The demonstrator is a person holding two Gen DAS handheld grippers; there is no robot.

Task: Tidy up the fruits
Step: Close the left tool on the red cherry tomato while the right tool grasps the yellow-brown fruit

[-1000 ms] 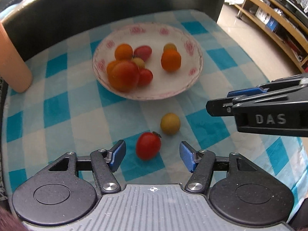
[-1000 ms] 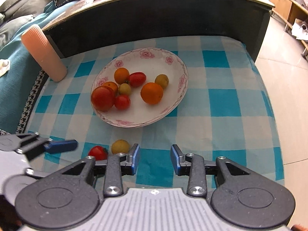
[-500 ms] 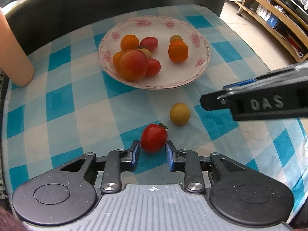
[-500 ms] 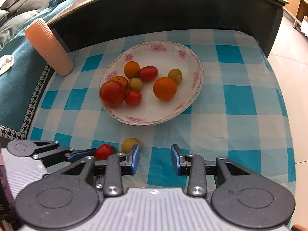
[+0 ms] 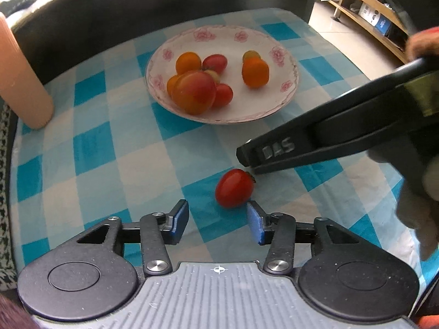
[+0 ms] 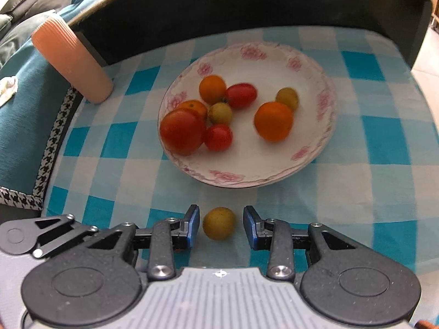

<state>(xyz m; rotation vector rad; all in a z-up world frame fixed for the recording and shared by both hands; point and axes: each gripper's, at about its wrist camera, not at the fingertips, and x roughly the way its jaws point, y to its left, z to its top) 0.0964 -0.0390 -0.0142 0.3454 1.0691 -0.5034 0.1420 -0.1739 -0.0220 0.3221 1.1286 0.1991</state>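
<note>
A white flowered plate [image 5: 277,101] [image 6: 315,148] holds several red, orange and yellow tomatoes. A red cherry tomato [image 5: 233,188] lies on the checked cloth just ahead of my open left gripper [image 5: 218,222], close to its right finger. A yellow tomato [image 6: 219,223] lies on the cloth between the fingers of my open right gripper [image 6: 221,224], not touched. The right gripper shows in the left wrist view [image 5: 274,155], hiding the yellow tomato there.
A ribbed peach cylinder [image 5: 20,82] [image 6: 72,60] stands at the cloth's far left. A dark curved wall [image 6: 247,11] rises behind the plate. The table drops off on the right toward the floor and wooden shelves [image 5: 365,8].
My left gripper opened wider and drew back a little from the red tomato. My right gripper moved left and forward, bringing its fingers around the yellow tomato.
</note>
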